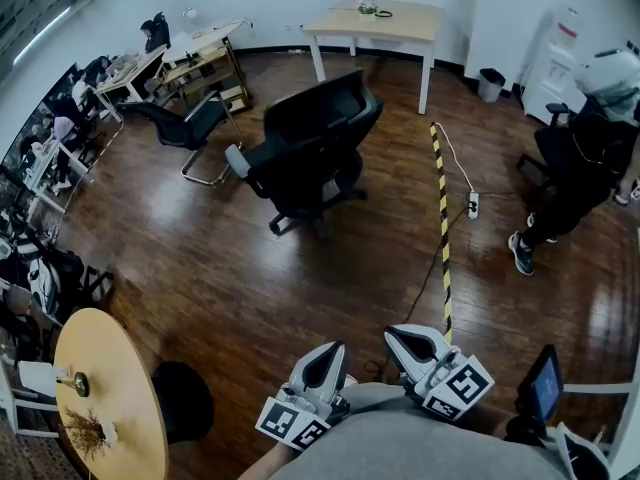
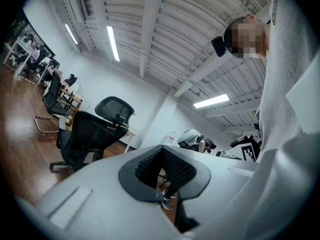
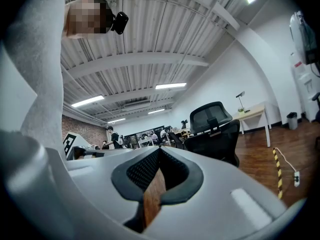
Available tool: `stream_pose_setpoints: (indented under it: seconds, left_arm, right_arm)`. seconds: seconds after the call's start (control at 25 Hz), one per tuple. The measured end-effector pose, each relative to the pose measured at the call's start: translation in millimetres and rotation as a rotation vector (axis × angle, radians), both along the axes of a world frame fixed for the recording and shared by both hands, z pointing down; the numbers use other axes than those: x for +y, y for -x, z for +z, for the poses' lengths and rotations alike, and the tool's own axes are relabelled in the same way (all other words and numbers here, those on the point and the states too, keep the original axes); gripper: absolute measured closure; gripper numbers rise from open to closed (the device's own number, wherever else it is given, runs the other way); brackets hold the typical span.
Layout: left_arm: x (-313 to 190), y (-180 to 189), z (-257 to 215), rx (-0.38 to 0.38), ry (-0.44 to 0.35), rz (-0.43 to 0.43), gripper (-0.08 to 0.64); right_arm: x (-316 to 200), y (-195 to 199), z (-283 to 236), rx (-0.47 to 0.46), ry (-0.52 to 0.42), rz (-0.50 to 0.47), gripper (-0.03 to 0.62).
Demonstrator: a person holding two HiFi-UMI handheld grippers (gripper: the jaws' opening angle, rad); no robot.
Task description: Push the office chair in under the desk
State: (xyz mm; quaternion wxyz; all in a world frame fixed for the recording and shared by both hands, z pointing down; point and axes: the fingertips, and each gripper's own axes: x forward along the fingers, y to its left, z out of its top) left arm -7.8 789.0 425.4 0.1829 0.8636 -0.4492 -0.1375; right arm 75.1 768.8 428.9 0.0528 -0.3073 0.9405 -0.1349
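Observation:
The black office chair [image 1: 310,148] stands out on the wooden floor, well in front of the light wooden desk [image 1: 385,23] at the back wall. My left gripper [image 1: 328,356] and right gripper [image 1: 408,340] are held close to my body at the bottom of the head view, far from the chair, both shut with nothing in them. In the left gripper view the chair [image 2: 85,136] shows past the closed left gripper [image 2: 162,151]. The right gripper view shows the chair [image 3: 215,134] and the desk [image 3: 252,113] beyond the closed right gripper [image 3: 159,154].
A yellow-black striped cable cover [image 1: 441,218] and a power strip [image 1: 473,205] lie on the floor right of the chair. A person [image 1: 590,158] bends at the far right. A second chair [image 1: 185,128] stands left; a round wooden table [image 1: 110,398] sits at my near left.

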Motion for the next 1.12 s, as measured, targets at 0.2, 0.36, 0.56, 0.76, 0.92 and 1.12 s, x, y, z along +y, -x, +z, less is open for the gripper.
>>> stream_pose_setpoints:
  seconds: [0.2,0.36,0.56,0.76,0.92,1.12]
  left_arm:
    - [8.2,26.1,14.4,0.02,0.031,0.044,0.548]
    - [2.6,36.6,15.6,0.03,0.039,0.066,0.548]
    - [-17.9,38.7,20.7,0.023,0.055,0.081,0.548]
    - [-76.4,49.5,23.0,-0.002,0.038,0.041,0.548]
    - [-138.2,47.6,18.3,-0.031,0.024,0.016,0.548]
    - [-207.3,33.0,3.2,-0.065,0.023,0.006,0.548]
  right_arm:
    - [16.4,31.1,9.6,0.02,0.002,0.025,0.588]
    - [13.0,40.2,9.8,0.038,0.015,0.049,0.588]
    - [-8.6,48.1,12.7,0.034,0.024,0.05,0.588]
    - [-69.6,50.6,17.1,0.005,0.009,0.043,0.588]
    - [-132.8,51.2,12.2,-0.011,-0.004,0.015,0.588]
    - [-206.5,39.8,-5.5,-0.031,-0.013,-0.01,0.588]
